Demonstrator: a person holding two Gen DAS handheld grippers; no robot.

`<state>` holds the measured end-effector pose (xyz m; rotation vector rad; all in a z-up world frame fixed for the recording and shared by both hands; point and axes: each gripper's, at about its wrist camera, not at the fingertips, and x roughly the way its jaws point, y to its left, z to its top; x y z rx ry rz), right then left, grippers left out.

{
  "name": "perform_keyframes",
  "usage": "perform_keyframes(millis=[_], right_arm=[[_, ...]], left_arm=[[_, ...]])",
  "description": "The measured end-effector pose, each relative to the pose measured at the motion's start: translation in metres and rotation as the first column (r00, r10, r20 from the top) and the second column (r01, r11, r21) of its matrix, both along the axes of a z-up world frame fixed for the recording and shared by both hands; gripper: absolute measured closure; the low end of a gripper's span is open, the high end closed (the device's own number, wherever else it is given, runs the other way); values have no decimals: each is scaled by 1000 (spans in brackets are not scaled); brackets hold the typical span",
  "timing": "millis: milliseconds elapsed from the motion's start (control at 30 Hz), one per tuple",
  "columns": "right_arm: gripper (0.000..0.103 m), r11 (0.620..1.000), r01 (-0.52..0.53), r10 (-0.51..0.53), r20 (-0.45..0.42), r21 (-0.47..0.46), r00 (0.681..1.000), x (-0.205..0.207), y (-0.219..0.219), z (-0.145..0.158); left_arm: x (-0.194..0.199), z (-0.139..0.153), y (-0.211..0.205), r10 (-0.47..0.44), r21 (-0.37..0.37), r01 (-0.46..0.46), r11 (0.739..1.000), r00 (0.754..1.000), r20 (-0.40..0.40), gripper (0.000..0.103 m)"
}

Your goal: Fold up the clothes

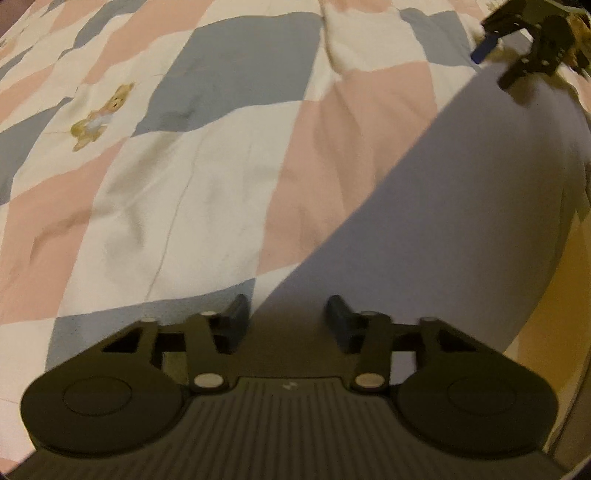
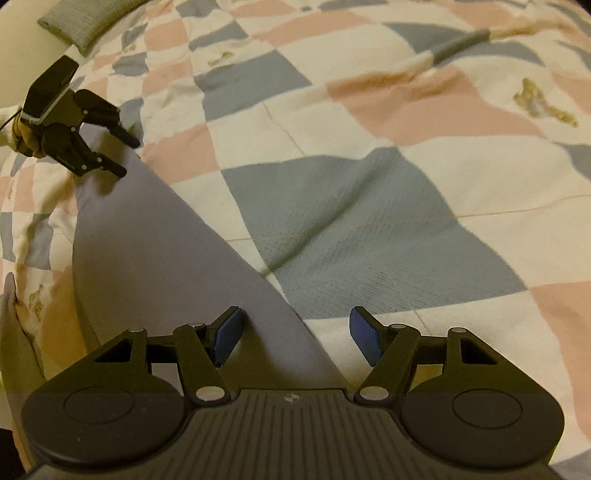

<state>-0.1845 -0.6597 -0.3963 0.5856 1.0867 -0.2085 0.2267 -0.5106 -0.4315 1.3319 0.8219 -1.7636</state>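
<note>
Both grippers are hanging over a flat lavender garment (image 2: 177, 236) lying on a checked quilt (image 2: 369, 206), each at one end of its long straight edge. Left gripper (image 1: 287, 317) is pointing down at the near corner, fingers spread a moderate gap, nothing pinched, pads clear of cloth. Right gripper (image 2: 295, 334) is sitting at the other end with fingers spread wider, the edge running between them but not gripped. Risk: the cloth is lying thin and flat on a soft quilt, so closing pads are likely catching quilt along with it, or sliding over the edge and missing; uneven pickup between the two ends would be skewing the fold. Farther off, a grey knitted item (image 2: 85, 22) is lying at the quilt's far left, well apart; quilt wrinkles and a raised ridge are crossing the far side.
</note>
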Motion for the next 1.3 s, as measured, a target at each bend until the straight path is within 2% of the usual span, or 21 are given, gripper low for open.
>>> perform_keyframes(millis=[67,100,133,200,300,433,567,700,800,867,933,967,1000,1033,1100,1167,1200,1233,1267,1300], right_arm=[[59,1000,-28,28,-12,2,1000,2,2,-1],[84,999,-43,43,-18,2,999,3,3,-1],[100,998,-56,56,-28,4,998,4,5,0],[99,995,-85,84,-30,-44,996,3,13,6],[99,979,-103,104,-3,-175,995,-6,35,24],[100,927,-107,129,37,-360,991,-23,71,39],[100,824,-133,186,41,-551,982,-33,114,47],[101,714,-120,232,71,-690,970,-52,161,66],[101,609,-124,286,70,-783,956,-74,212,82],[101,555,-118,319,80,-823,945,-96,254,88],[101,508,-118,356,83,-853,931,-122,303,88],[101,497,-121,368,83,-859,926,-135,324,84],[101,516,-107,361,102,-850,927,-148,343,80],[101,565,-86,342,138,-821,930,-162,359,75],[100,615,-82,321,155,-784,934,-180,387,57],[99,650,-142,294,75,-747,953,-184,410,28],[94,659,-148,268,47,-738,962,-185,419,15],[84,670,-125,227,41,-732,973,-187,428,6],[81,678,-78,180,62,-731,982,-192,434,6],[72,706,-13,136,117,-708,984,-200,433,13]], left_arm=[[-4,0,7,-15,-22,15,1000,1000,16,85],[-7,0,12,-29,-41,30,999,999,39,92],[-11,1,17,-41,-62,45,997,997,65,95],[-19,4,31,-50,-121,65,991,991,128,98],[-31,12,58,-9,-228,56,972,979,203,100],[-48,22,93,81,-363,25,932,958,275,100],[-75,30,133,158,-490,47,871,916,368,101],[-103,47,184,246,-596,60,801,874,418,101],[-128,62,234,308,-655,70,753,841,444,101],[-155,72,281,360,-696,63,716,820,445,101],[-181,76,329,409,-716,10,698,814,411,101],[-195,76,355,434,-720,-29,693,814,385,101],[-205,73,375,451,-711,-82,698,822,347,101],[-216,69,394,464,-697,-128,705,827,318,101],[-242,45,425,461,-645,-162,747,825,326,98],[-262,18,440,465,-600,-183,778,810,356,95],[-269,10,444,480,-591,-207,779,804,351,95],[-276,4,448,495,-586,-227,778,796,349,96],[-281,6,450,510,-597,-230,768,785,353,96],[-286,11,451,521,-607,-237,759,780,347,94]])
